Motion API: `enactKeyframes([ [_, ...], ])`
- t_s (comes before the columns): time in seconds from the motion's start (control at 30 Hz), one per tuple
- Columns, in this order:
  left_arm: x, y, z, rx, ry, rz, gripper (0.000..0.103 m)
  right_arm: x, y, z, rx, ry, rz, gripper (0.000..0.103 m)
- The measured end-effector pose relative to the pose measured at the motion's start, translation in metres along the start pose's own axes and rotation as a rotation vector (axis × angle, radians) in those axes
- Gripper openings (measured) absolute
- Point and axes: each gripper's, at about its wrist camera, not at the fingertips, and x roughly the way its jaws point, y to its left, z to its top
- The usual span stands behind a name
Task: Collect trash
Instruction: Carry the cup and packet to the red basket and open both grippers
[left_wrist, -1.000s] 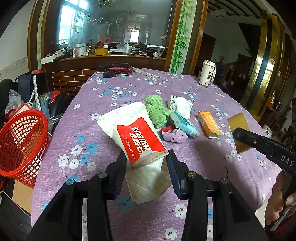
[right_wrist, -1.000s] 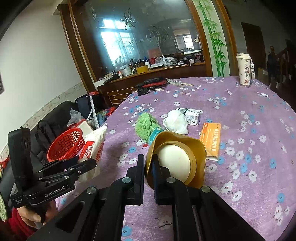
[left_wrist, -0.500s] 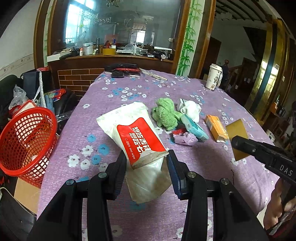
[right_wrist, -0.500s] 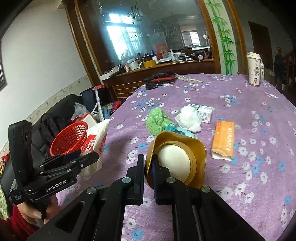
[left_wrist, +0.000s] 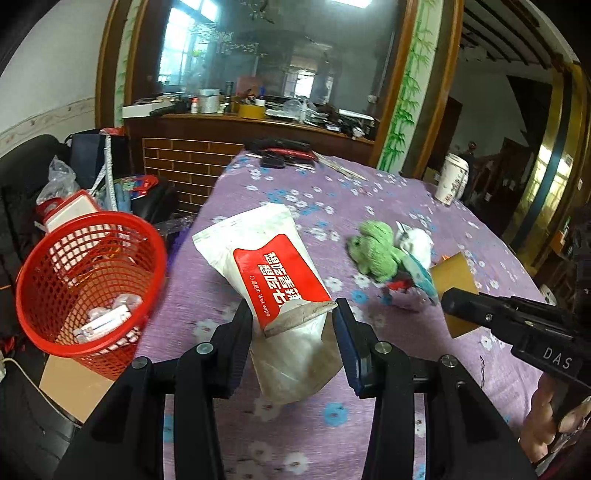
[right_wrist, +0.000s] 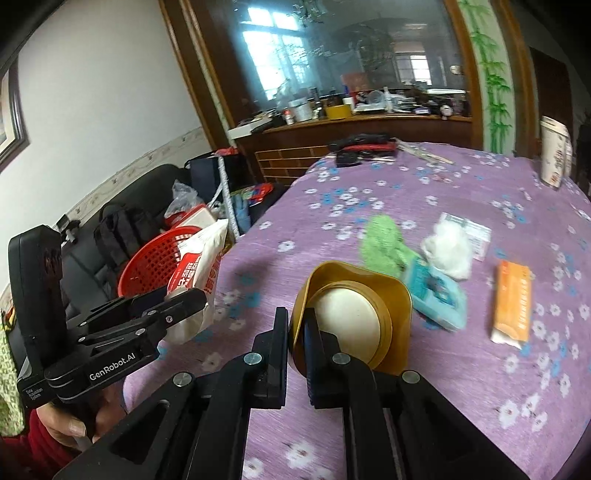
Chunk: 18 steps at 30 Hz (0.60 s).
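My left gripper (left_wrist: 293, 328) is shut on a white and red wet-wipe pouch (left_wrist: 273, 284) and holds it above the purple flowered table, near its left edge. A red mesh basket (left_wrist: 88, 284) with some trash in it stands beside the table at the left. My right gripper (right_wrist: 295, 332) is shut on the rim of a gold paper tray (right_wrist: 354, 314) with a white disc in it. The left gripper with the pouch (right_wrist: 195, 280) shows at the left of the right wrist view, in front of the basket (right_wrist: 147, 266).
On the table (right_wrist: 443, 387) lie a green fuzzy cloth (right_wrist: 384, 243), a crumpled white tissue (right_wrist: 448, 251), a teal packet (right_wrist: 436, 299), an orange box (right_wrist: 511, 310) and a paper cup (right_wrist: 554, 155). Dark items (left_wrist: 280, 151) lie at the far edge. Bags and a sofa crowd the floor at left.
Both grippers have swung left toward the basket, each still holding its item. The basket now looks larger and closer in the left wrist view.
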Motion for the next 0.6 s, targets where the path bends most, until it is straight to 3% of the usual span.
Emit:
enactKeyframes([
  [0.37, -0.032, 0.086, 0.022, -0.104, -0.073, 0.115, 0.042, 0.052, 0.072, 0.048, -0.071, 0.064, 0.173, 0.008],
  [0.6, -0.033, 0.148, 0.022, -0.180, -0.066, 0.196, 0.042, 0.108, 0.125, 0.078, -0.072, 0.141, 0.292, 0.008],
])
